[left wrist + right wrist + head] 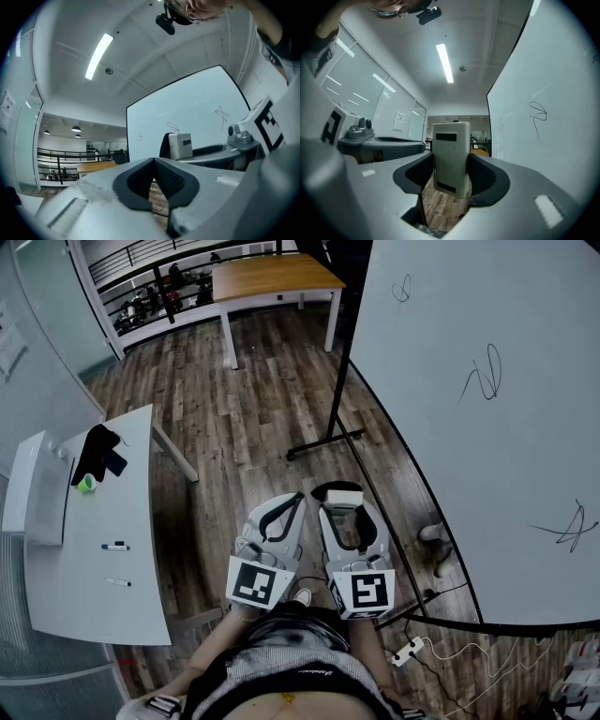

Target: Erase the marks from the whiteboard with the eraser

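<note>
Clamping eraser (451, 154), right tongs (451, 165) near whiteboard (487, 427)

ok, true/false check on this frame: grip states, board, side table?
1. The right tool is shut on the eraser. True.
2. The left tool holds a marker. False: its jaws are together with nothing between them.
3. The whiteboard is wiped clean. False: three scribbles show on it.
4. Two markers lie on the white table. True.
5. The eraser is pressed against the whiteboard. False: it is held apart from the board, over the wood floor.
</note>
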